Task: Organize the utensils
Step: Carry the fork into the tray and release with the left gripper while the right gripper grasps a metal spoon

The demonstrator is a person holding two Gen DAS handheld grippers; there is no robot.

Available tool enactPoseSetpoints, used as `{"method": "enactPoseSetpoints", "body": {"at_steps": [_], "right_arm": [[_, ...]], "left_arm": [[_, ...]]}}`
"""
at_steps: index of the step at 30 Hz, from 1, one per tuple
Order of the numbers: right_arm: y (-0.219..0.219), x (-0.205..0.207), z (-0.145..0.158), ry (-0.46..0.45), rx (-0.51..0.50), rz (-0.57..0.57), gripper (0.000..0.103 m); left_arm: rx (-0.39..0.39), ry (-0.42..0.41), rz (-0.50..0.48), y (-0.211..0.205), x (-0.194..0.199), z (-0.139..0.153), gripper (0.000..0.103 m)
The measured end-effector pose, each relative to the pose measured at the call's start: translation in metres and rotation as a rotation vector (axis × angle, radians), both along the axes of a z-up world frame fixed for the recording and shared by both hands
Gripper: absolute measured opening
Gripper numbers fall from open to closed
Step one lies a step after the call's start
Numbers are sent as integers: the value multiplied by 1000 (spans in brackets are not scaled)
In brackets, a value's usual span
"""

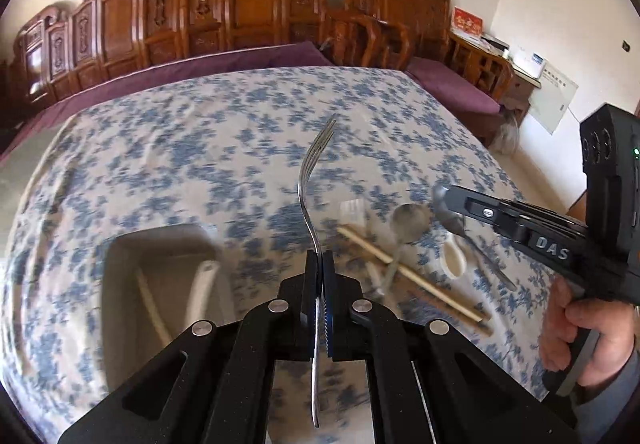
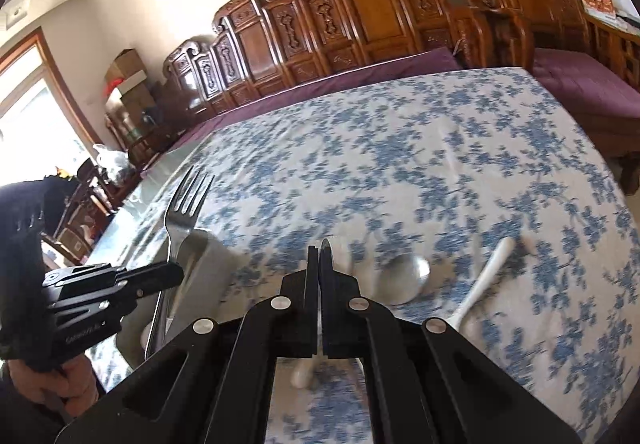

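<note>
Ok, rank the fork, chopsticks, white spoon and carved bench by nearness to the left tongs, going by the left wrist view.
1. fork: clamped in the left tongs.
2. chopsticks: just right, on the cloth.
3. white spoon: farther right.
4. carved bench: beyond the table's far edge.

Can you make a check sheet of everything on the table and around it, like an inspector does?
Surface: table under a blue-flowered cloth.
Job's things: cream tray holding white pieces; metal spoon, chopsticks and white spoon loose on the cloth.
Clutter: nothing seen.
Grippers: left gripper fingers shut on a fork; right gripper shut on a thin metal utensil, kind unclear.
Cables: nothing seen.
Surroundings: carved wooden benches, purple cushions.
</note>
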State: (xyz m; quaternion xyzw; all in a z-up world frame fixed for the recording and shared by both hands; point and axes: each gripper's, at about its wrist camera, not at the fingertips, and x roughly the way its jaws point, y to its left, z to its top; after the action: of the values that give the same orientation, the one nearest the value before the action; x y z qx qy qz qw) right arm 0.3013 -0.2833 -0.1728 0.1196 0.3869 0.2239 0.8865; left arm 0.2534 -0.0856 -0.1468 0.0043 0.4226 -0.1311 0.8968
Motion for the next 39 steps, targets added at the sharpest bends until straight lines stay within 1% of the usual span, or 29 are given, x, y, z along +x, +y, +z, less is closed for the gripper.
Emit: {"method": "enactPoseSetpoints", "body": {"at_steps": [6,12,15,18,22,30,35,39], "right_arm": [[30,-11,1,24,45,45,2],[66,-21,4,17,4,81,2],[80,-23,2,17,-21,92,2],[91,-22,0,19,-46,102,2],[96,-22,0,14,-57,109,2],[101,-24,-1,12,-72,117,2],[103,-26,-1,8,-71,122,2],[109,-31,6,-2,-66,133,2]], "left_arm": [[10,8,54,50,-12,-4,2],[19,46,85,88,-16,-22,2],[23,70,88,98,-16,-34,2],[36,83,85,103,-13,-44,2],[49,99,87,106,-11,-53,2],[45,142,96,109,-5,-70,2],[40,162,108,111,-1,-75,2],[42,145,116,114,-2,-70,2]]}}
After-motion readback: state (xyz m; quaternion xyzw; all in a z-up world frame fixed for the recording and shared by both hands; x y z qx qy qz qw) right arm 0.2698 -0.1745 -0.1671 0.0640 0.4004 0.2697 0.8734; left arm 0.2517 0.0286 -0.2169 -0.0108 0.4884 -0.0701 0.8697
